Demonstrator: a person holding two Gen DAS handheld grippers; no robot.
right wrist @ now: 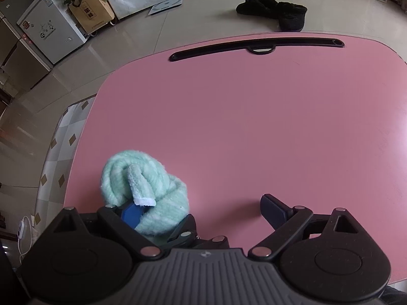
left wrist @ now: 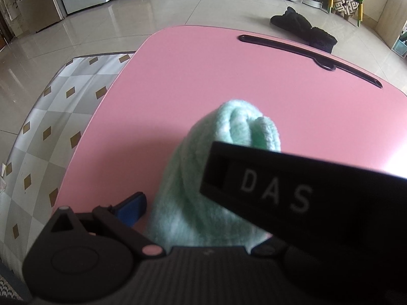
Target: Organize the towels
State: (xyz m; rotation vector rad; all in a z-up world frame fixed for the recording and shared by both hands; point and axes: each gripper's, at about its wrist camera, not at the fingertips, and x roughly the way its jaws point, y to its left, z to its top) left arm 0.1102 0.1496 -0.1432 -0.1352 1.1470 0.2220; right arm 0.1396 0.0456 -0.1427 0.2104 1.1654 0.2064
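A mint green towel (left wrist: 203, 178), rolled into a loose bundle, lies on the pink table (left wrist: 229, 81) near its front left edge. In the left wrist view it runs between the fingers of my left gripper (left wrist: 203, 203). The blue left pad (left wrist: 132, 206) sits right beside the roll, and the right finger is hidden behind the black body of the other gripper (left wrist: 305, 198). In the right wrist view the towel (right wrist: 145, 178) rests against the blue left pad (right wrist: 131, 214) of my right gripper (right wrist: 202, 212). That gripper stands open, its right finger (right wrist: 273, 211) far from the cloth over bare table.
A long black slot (right wrist: 257, 47) runs along the table's far edge. Black slippers (right wrist: 274, 12) lie on the tiled floor beyond it. A checkered mat (left wrist: 63, 106) spreads left of the table. A white freezer (right wrist: 51, 35) and a cardboard box (right wrist: 94, 10) stand at the back.
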